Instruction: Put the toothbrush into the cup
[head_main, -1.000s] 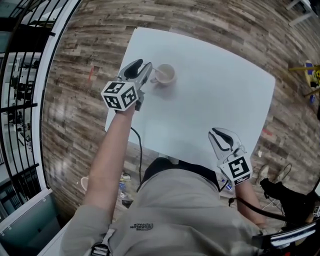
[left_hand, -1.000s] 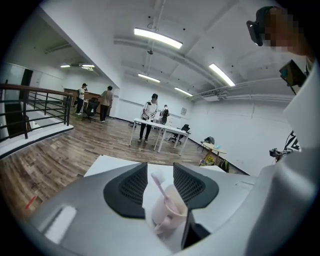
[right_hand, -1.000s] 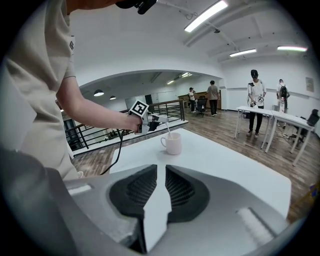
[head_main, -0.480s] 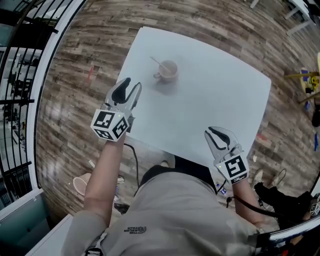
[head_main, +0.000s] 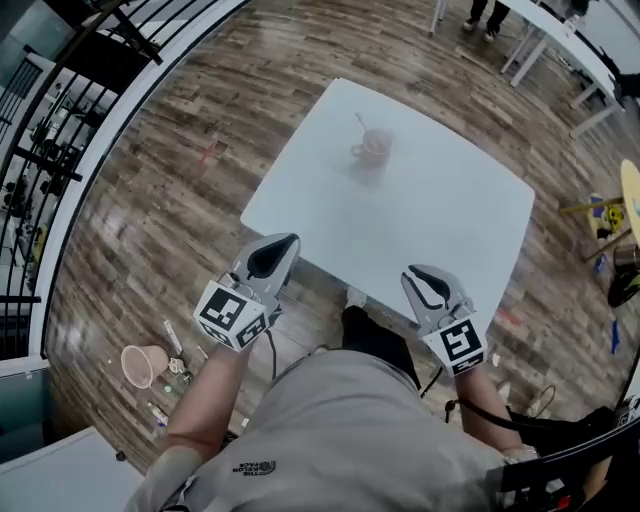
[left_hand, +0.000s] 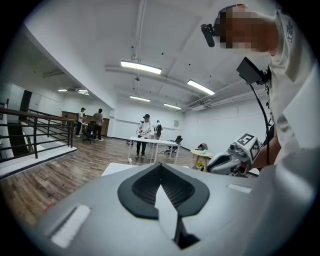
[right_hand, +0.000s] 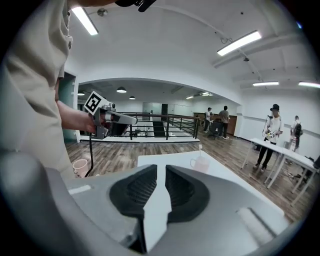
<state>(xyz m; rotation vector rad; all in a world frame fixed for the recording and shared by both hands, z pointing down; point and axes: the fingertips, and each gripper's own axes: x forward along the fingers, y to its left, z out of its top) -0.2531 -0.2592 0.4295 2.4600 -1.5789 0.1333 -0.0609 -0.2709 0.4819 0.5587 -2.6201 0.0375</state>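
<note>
A pinkish cup (head_main: 372, 150) stands on the far part of the white table (head_main: 420, 220) with the toothbrush (head_main: 360, 124) upright in it, head sticking out. Both grippers are held back off the table's near edge, close to the person's body. The left gripper (head_main: 277, 250) is shut and holds nothing; its pads (left_hand: 145, 187) meet at the tip. On the right gripper (head_main: 424, 284) a narrow slit separates the pads (right_hand: 185, 192), with nothing in it. The right gripper view shows the cup (right_hand: 201, 163) and the left gripper (right_hand: 125, 119) across from it.
A pink tub (head_main: 142, 365) and small litter lie on the wooden floor at the left. A black railing (head_main: 60, 150) runs along the left side. Other tables (head_main: 560, 40) with people standing by them are far off, and a yellow round table (head_main: 630, 195) is at the right.
The left gripper has come away from the cup, back over the table's near edge, and its jaws have shut. The right gripper has drawn back a little too. The cup and toothbrush stay put.
</note>
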